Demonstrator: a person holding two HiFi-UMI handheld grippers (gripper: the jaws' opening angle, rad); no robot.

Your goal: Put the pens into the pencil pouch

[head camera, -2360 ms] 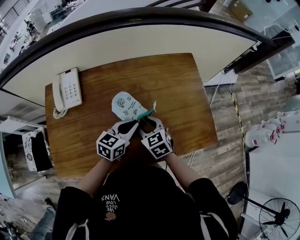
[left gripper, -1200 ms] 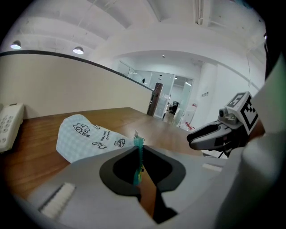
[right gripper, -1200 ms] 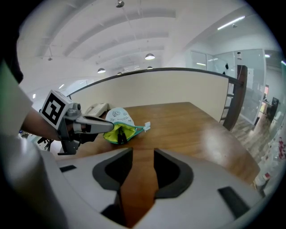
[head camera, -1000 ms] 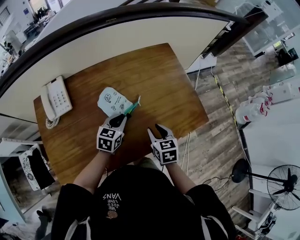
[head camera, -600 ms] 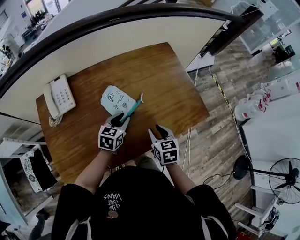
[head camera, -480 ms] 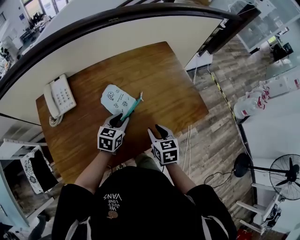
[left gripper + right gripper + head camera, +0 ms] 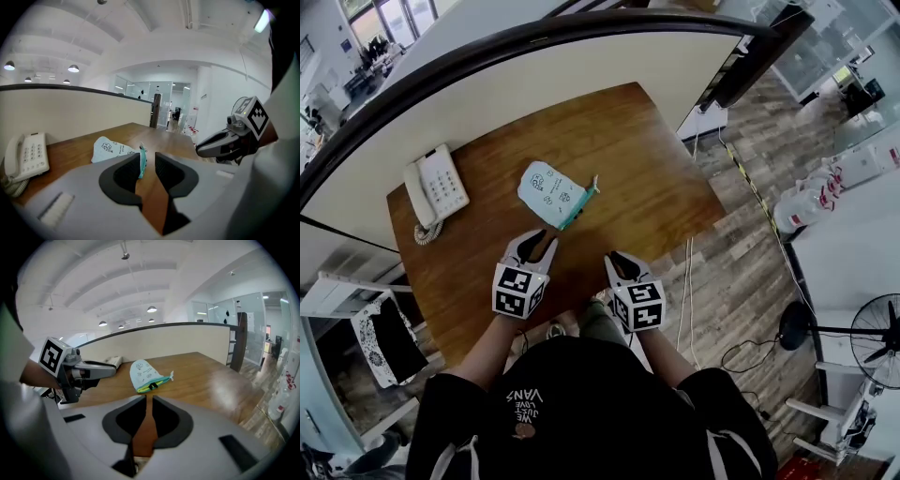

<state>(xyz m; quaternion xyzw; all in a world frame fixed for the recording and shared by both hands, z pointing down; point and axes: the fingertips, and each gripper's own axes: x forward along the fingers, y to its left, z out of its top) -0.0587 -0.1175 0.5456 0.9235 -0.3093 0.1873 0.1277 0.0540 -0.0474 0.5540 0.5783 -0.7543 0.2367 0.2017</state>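
While left gripper [image 7: 535, 240] and right gripper [image 7: 615, 262] hover short of the pencil pouch [image 7: 555, 193] | pouch: flat on wooden table [image 7: 628, 141], yellow-green lining at mouth, contents hidden | pens: none loose in view; likely inside, task looks near done | left: jaws just opened, apart, empty | right: jaws just closing, nearly together, empty

Bright even overhead light, sharp focus — fisheye-bent, dark-cornered edges

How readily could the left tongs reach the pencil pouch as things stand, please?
Probably yes: the left tongs, just opened and empty, point at the pencil pouch across the wooden table, with nothing between; the telephone sits well aside.
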